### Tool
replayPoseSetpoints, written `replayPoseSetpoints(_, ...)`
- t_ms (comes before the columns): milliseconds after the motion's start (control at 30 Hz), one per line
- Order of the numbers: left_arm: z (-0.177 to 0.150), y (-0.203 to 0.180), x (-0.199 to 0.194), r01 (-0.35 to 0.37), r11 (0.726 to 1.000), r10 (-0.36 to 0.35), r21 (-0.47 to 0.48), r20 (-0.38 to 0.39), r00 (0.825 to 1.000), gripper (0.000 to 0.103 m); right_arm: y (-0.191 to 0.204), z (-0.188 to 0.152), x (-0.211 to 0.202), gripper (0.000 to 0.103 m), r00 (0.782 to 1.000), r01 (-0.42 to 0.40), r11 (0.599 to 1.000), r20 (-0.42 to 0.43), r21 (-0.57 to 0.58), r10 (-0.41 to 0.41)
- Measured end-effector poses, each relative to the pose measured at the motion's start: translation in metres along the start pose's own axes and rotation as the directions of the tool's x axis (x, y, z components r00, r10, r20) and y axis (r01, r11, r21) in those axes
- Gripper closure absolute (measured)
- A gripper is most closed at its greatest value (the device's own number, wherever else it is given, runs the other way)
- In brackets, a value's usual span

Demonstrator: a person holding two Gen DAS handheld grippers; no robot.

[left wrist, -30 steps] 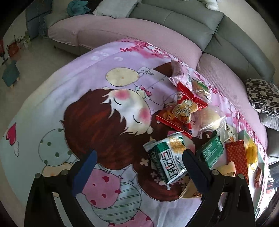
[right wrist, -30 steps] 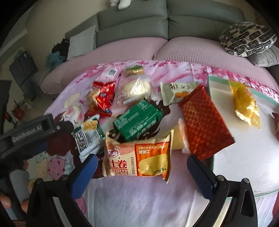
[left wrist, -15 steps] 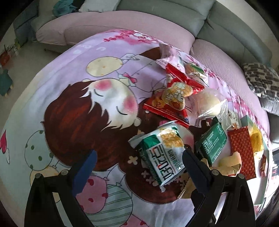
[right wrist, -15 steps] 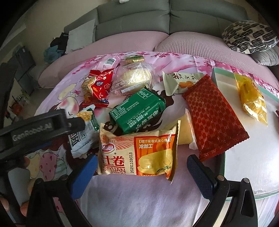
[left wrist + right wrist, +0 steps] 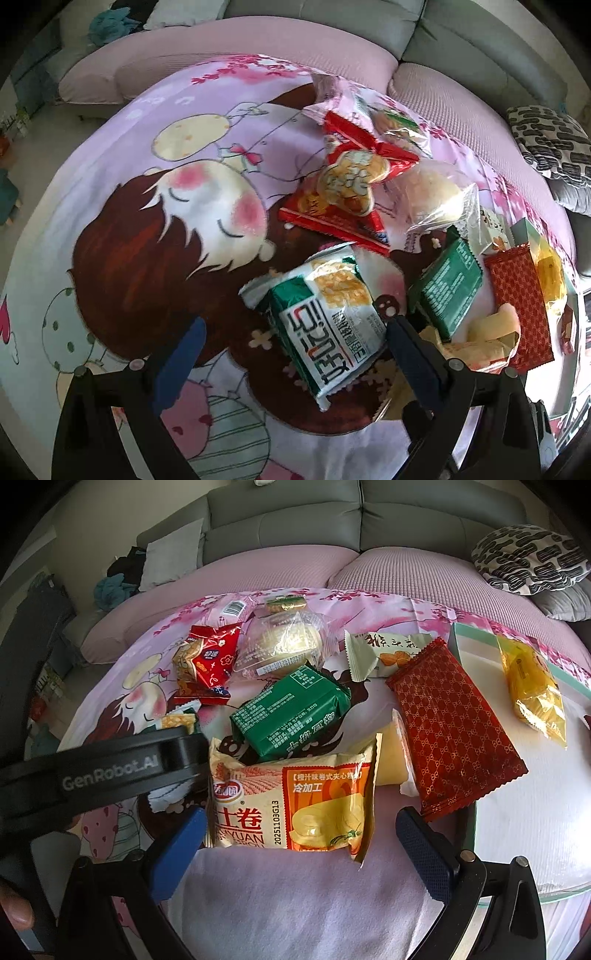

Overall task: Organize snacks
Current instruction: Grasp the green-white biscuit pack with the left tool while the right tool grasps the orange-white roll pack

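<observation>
Several snack packets lie on a pink cartoon cloth (image 5: 147,184). My left gripper (image 5: 295,354) is open, low over the cloth. A green-and-white packet (image 5: 325,321) lies between its fingertips, closer to the right finger. My right gripper (image 5: 301,853) is open too. An orange-and-yellow roll-cake packet (image 5: 295,801) sits just ahead, between its tips. Behind that are a green packet (image 5: 291,712), a red patterned packet (image 5: 450,723), a small red packet (image 5: 207,664) and a clear-wrapped bun (image 5: 284,646). The left gripper's black body (image 5: 103,771) crosses the right wrist view at left.
A white tray with a teal rim (image 5: 469,635) at the right holds a yellow packet (image 5: 532,686); the red patterned packet overlaps its edge. A pink-covered sofa seat (image 5: 406,579) and a patterned cushion (image 5: 528,557) lie behind. The cloth's left half shows only its print.
Both grippers have moved forward and lower toward the snacks. The green-and-white packet now lies between the left fingers, and the orange packet sits closer to the right fingers. Both stay open.
</observation>
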State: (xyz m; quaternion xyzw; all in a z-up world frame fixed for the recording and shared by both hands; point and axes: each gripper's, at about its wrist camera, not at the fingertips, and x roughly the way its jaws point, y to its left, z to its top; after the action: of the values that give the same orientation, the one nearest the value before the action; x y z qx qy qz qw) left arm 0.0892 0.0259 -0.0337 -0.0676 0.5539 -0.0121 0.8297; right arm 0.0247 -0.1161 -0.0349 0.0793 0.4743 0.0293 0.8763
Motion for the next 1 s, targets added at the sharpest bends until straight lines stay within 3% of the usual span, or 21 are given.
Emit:
replayPoseSetpoints(300,-0.006,0.033,-0.012,-0.057,0.997,0.058,-0.046,0.017,0.998,0.005,0.001,0.000,0.001,0.000,1.000,0.008,1.000,-0.008,-0.009,-0.008)
replayPoseSetpoints(433,-0.006,0.047,-0.016,-0.048,0.995,0.051,-0.088,0.026,0.998,0.005,0.001,0.000,0.002,0.000,1.000,0.011,1.000,-0.006,-0.009,-0.011)
replayPoseSetpoints(700,-0.006,0.035,-0.013,-0.056,0.997,0.059,-0.059,0.043,0.997,0.006,0.005,-0.001,0.003,0.001,1.000,0.000,1.000,-0.003,-0.016,0.000)
replayPoseSetpoints(800,-0.003,0.028,-0.008,-0.078,0.996,0.081,-0.050,0.054,0.995,0.016,0.008,-0.001,0.003,0.002,1.000,-0.005,1.000,0.001,-0.024,0.005)
replayPoseSetpoints(1000,-0.001,0.021,-0.004,-0.056,0.998,0.057,-0.029,0.051,0.997,0.036,0.011,-0.001,0.006,0.005,1.000,0.011,0.999,0.009,-0.035,-0.011)
